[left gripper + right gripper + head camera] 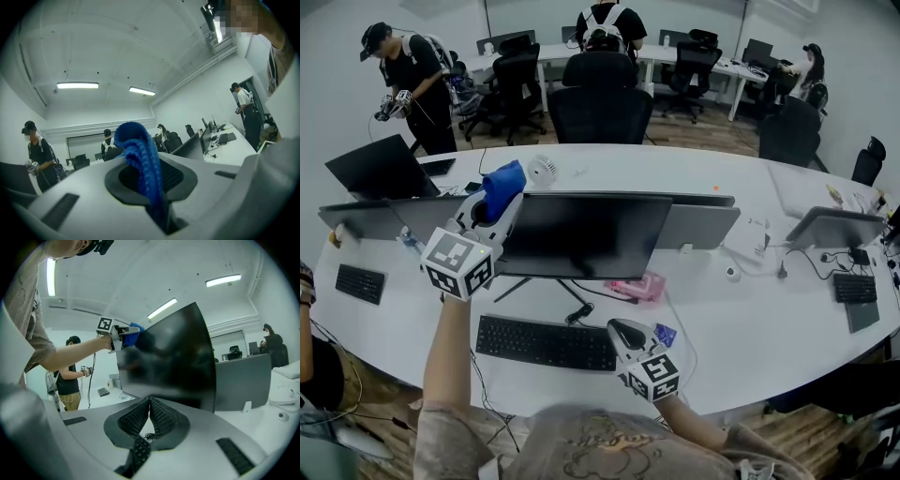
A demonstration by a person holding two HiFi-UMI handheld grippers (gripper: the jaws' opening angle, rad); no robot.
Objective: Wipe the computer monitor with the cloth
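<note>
The dark computer monitor [581, 234] stands mid-desk, screen toward me. My left gripper [500, 202] is raised at the monitor's top left corner, shut on a bunched blue cloth [502, 186] that sits against that corner. In the left gripper view the cloth [138, 154] pokes up from between the closed jaws [154, 187]. The right gripper view shows the screen [173, 357] from below, with the cloth [134, 338] at its upper edge. My right gripper [624, 331] rests low by the keyboard, shut with nothing in it [149, 401].
A black keyboard [546, 342] lies in front of the monitor, a pink object [637, 286] beside its stand. More monitors [698, 225] back onto it; a laptop [380, 169] is at far left. Chairs and several people fill the room beyond.
</note>
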